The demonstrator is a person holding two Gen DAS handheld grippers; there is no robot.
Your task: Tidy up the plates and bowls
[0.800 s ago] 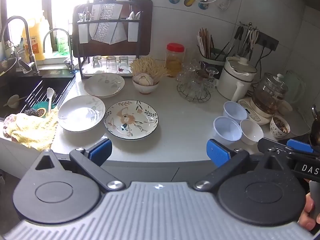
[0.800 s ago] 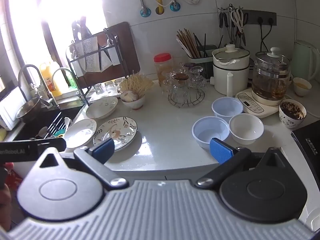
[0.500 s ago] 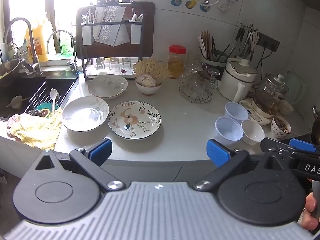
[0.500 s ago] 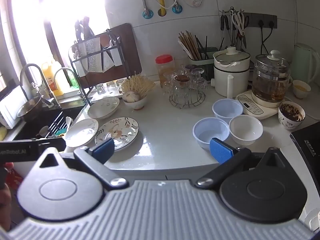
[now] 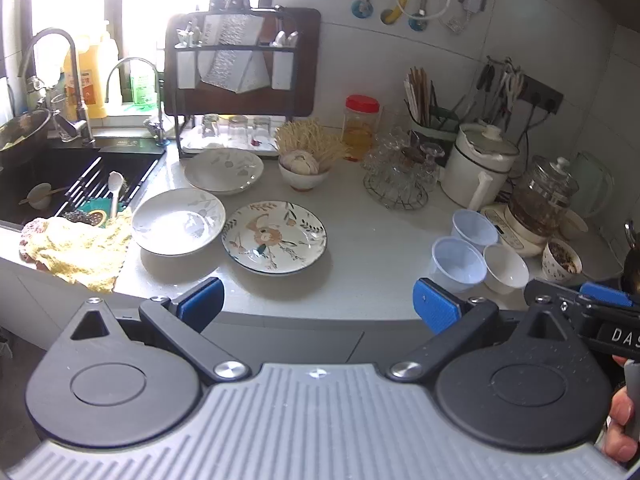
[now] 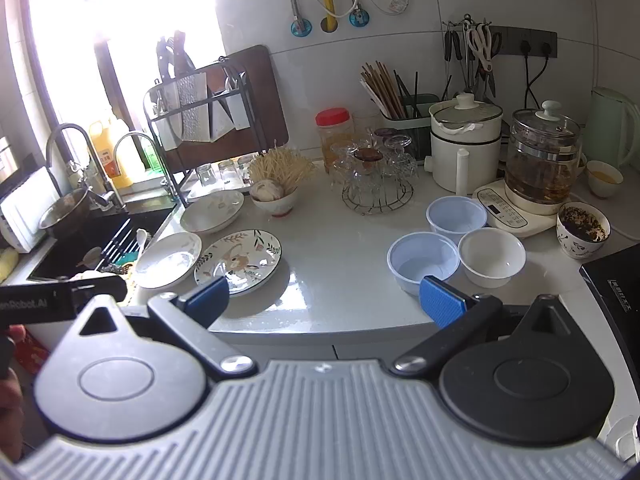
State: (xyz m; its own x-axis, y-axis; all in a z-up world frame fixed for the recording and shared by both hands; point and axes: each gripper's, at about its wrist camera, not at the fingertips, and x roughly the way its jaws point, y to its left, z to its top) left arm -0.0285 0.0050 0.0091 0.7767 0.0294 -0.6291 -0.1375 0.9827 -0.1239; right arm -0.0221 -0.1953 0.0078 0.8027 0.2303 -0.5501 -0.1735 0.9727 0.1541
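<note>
Floral plate lies well beyond the left gripper's spread fingers.

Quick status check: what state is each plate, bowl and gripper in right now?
left gripper: open, holding nothing
right gripper: open, holding nothing
patterned plate: flat on counter, empty, unstacked
white plate by sink: on counter, empty, unstacked
far plate: on counter, empty
two blue bowls: upright, empty, side by side
white bowl: upright, empty
garlic bowl: upright, holds garlic
</note>
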